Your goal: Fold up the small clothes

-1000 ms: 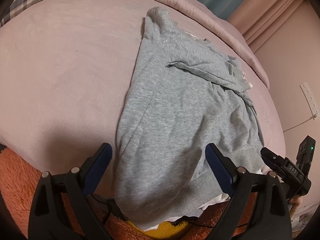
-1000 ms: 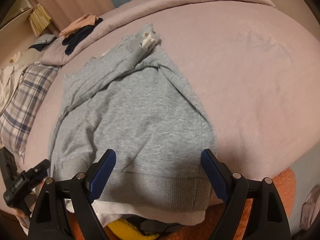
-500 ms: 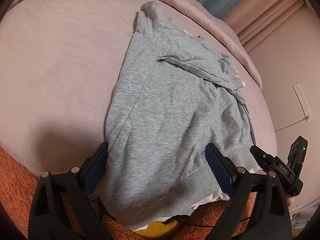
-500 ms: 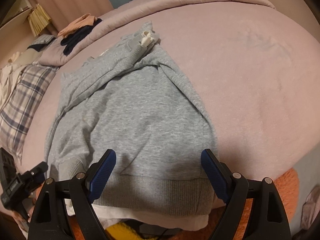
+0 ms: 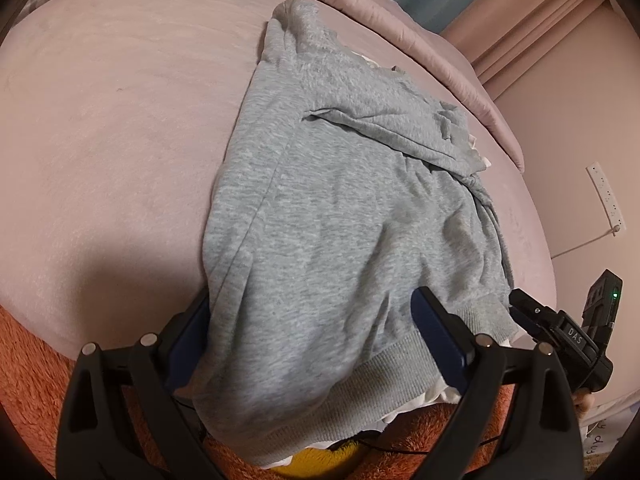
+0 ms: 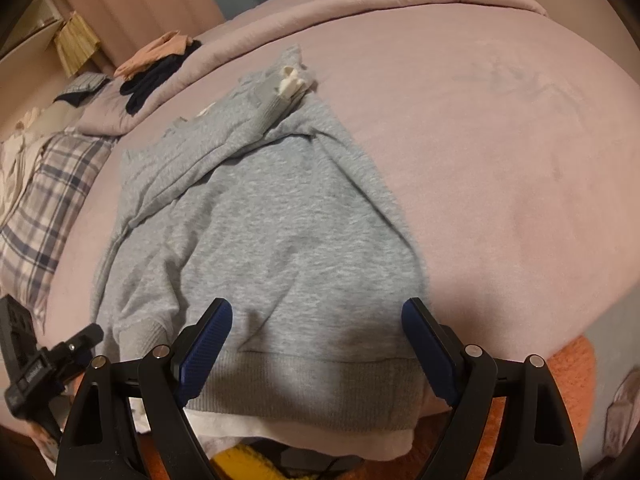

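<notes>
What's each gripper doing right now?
Left gripper: open, straddling the grey sweatshirt, holding nothing.
Right gripper: open over the sweatshirt's hem, holding nothing.

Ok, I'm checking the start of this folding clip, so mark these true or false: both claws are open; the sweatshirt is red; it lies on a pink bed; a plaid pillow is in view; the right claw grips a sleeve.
1. Both claws are open: true. The left claw and right claw have their fingers spread wide.
2. The sweatshirt is red: false. The sweatshirt is grey.
3. It lies on a pink bed: true, on the bed.
4. A plaid pillow is in view: true, the plaid pillow.
5. The right claw grips a sleeve: false. It grips nothing.
</notes>
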Motion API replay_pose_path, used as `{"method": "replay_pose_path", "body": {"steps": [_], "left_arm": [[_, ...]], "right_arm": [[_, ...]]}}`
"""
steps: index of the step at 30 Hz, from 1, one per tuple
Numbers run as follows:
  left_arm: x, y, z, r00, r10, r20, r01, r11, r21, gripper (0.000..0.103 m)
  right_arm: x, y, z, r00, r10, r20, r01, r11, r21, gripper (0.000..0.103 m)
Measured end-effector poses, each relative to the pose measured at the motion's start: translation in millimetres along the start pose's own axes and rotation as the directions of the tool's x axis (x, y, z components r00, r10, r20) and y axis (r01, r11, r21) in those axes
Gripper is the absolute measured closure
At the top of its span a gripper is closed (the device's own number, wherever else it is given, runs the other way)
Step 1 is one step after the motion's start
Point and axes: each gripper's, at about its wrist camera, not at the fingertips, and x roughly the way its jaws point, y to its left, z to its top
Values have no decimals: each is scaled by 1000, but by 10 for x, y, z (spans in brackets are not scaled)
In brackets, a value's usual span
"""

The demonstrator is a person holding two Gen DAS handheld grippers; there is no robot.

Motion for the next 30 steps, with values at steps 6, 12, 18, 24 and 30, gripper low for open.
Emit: {"method": "replay_pose_path", "body": {"steps": [6, 12, 18, 24, 30], "left_arm": [[0, -20, -5, 1000, 8, -1, -8, 1000, 2, 9], [-4, -31, -19, 1000, 0, -9, 0, 1000, -4, 9], [-8, -37, -34, 999, -32, -22, 31, 999, -15, 9], [-6, -53, -40, 999, -36, -30, 35, 999, -16, 12], [-6, -55, -50, 999, -21, -30, 21, 1000, -6, 17]], "right_arm": [[-89, -104, 4, 996, -82, 37, 81, 997, 11, 17], [14, -236, -15, 1000, 0, -6, 1, 998, 70, 17], [34, -164, -16, 1000, -17, 1, 17, 999, 36, 16], [56, -116, -16, 1000, 8, -3, -8, 1000, 27, 16], [62, -84, -18, 1000, -8, -1, 8, 1000, 18, 16]]}}
